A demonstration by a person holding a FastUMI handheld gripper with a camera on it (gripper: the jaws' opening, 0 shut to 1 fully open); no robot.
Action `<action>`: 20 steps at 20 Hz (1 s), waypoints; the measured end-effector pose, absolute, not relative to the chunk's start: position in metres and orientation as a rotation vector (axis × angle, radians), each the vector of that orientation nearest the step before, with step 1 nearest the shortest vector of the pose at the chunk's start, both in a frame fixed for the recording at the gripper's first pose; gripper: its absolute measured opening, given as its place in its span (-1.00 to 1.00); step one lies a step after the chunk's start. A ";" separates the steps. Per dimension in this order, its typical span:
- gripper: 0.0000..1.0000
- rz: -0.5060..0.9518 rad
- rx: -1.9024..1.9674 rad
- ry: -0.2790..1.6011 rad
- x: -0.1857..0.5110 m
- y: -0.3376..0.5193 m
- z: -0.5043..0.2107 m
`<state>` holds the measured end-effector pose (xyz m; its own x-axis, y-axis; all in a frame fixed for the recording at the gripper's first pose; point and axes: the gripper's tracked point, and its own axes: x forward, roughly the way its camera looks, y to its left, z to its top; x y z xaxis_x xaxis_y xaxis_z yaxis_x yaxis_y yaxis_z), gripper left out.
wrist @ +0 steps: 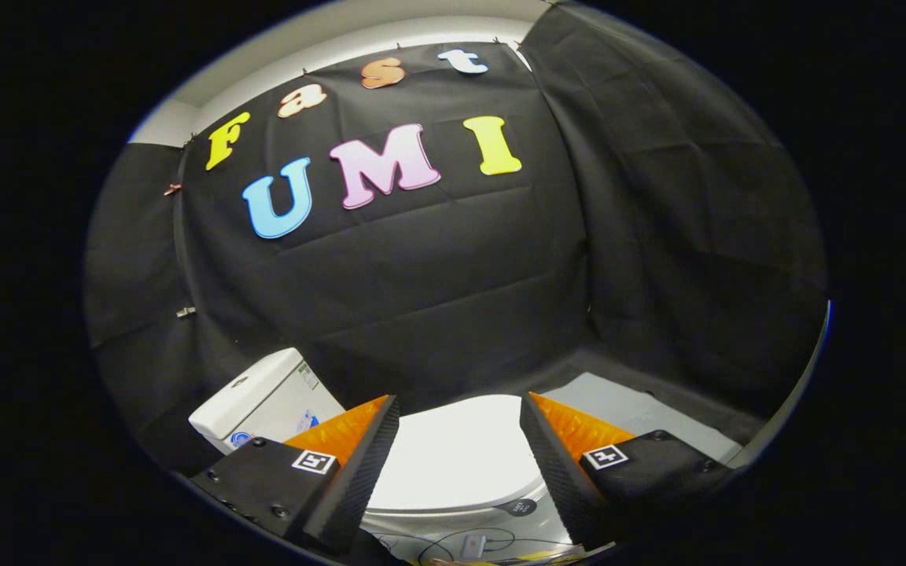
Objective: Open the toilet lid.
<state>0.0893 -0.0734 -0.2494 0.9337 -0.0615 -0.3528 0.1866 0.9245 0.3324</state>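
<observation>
Jaws (459, 440) spread wide above a closed white oval plastic toilet lid (453, 456), nothing pinched between them.

The lid lies flat and shut, showing between the two fingers and just ahead of them, not touched by either one. Beside the left finger stands the white rectangular ceramic cistern (264, 397), its top cover on, with small stickers on its side too small to read. A small dark round sticker (521, 507) sits on the bowl's rim under the lid; its writing can't be made out. Black creased cloth walls (657, 236) close the booth behind and to the right, and a strip of pale grey floor (642, 413) shows beyond the right finger. Thin cables and a small white box (473, 542) lie below the bowl.
</observation>
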 end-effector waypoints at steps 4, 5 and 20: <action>0.97 -0.166 0.448 0.451 0.094 -0.087 -0.309; 0.97 -0.173 0.478 0.469 0.095 -0.090 -0.323; 0.95 -0.237 0.875 0.700 0.076 -0.103 -0.476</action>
<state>0.0756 -0.1029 -0.4762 0.7556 0.0855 -0.6494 0.4626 0.6323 0.6215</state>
